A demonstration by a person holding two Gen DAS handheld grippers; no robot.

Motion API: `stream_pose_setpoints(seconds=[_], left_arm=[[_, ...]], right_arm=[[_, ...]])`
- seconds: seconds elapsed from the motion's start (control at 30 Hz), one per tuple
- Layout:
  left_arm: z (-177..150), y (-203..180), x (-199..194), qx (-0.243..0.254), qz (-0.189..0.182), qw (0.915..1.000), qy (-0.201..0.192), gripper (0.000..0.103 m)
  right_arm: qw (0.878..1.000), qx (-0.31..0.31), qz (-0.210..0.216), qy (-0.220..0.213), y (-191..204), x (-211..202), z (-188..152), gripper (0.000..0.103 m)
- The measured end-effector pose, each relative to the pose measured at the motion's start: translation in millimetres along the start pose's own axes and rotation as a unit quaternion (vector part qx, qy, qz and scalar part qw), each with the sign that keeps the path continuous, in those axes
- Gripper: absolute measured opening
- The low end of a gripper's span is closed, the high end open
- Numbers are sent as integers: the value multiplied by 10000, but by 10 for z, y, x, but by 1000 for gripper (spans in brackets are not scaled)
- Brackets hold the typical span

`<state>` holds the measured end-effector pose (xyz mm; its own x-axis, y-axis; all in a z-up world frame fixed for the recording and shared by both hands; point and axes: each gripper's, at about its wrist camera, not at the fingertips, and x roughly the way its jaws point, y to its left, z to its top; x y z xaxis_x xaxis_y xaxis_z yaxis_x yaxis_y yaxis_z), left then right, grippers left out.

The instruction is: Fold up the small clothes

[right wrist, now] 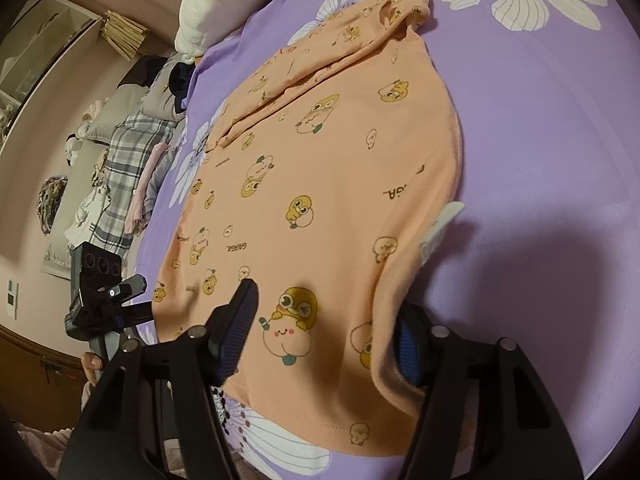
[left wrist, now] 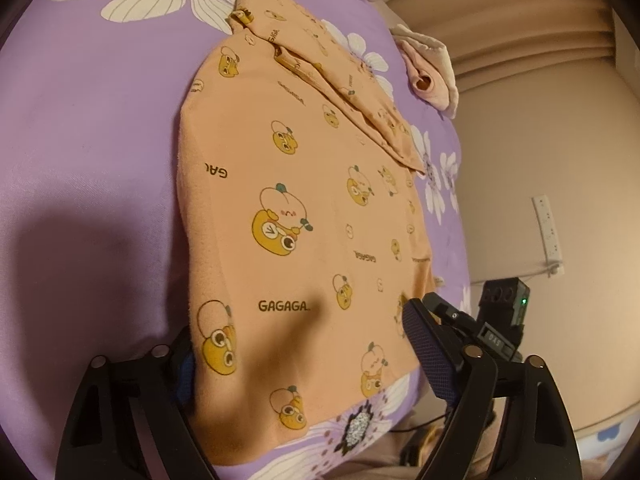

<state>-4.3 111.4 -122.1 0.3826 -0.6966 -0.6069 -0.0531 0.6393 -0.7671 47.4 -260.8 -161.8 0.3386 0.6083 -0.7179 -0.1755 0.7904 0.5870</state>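
Observation:
A small orange top [left wrist: 304, 200] printed with cartoon fruit and "GAGAGA" lies flat on the purple flowered bedsheet [left wrist: 100, 140], with one sleeve [left wrist: 340, 80] folded across its far end. My left gripper [left wrist: 298, 324] is open and straddles the near hem; its left pad is partly hidden under the cloth's edge. My right gripper [right wrist: 326, 304] is also open across the top [right wrist: 340, 180]. One of its fingers [right wrist: 236, 328] rests over the fabric, and the cloth's side edge drapes over the other blue pad. A white label [right wrist: 440, 228] sticks out at the side.
The bed's edge runs close to the garment. A white plush pillow [right wrist: 212, 12] lies at the head. A heap of plaid and pink clothes [right wrist: 120, 168] sits beside the bed. A rolled pink cloth [left wrist: 428, 76] lies on the sheet's far edge. A hand [right wrist: 90, 364] holds the left gripper's handle.

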Motion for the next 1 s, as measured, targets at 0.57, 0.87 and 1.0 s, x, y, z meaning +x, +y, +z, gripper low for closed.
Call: stream_pose_setpoints(seconds=[0.57,0.87,1.0], left_arm=[[13,72,-20,-66,382,9992,-95,43],[11,151,-49,-197,495,9983,-256,12],[23,167,-56,-242,464,9982,-288,7]], right_arm=[[9994,349,-24,-83,-168,-15,25,27],[9991,294,-223,-202,-162,-32,7,10],[9992,238,-230,-232,-135,-31,13,9]])
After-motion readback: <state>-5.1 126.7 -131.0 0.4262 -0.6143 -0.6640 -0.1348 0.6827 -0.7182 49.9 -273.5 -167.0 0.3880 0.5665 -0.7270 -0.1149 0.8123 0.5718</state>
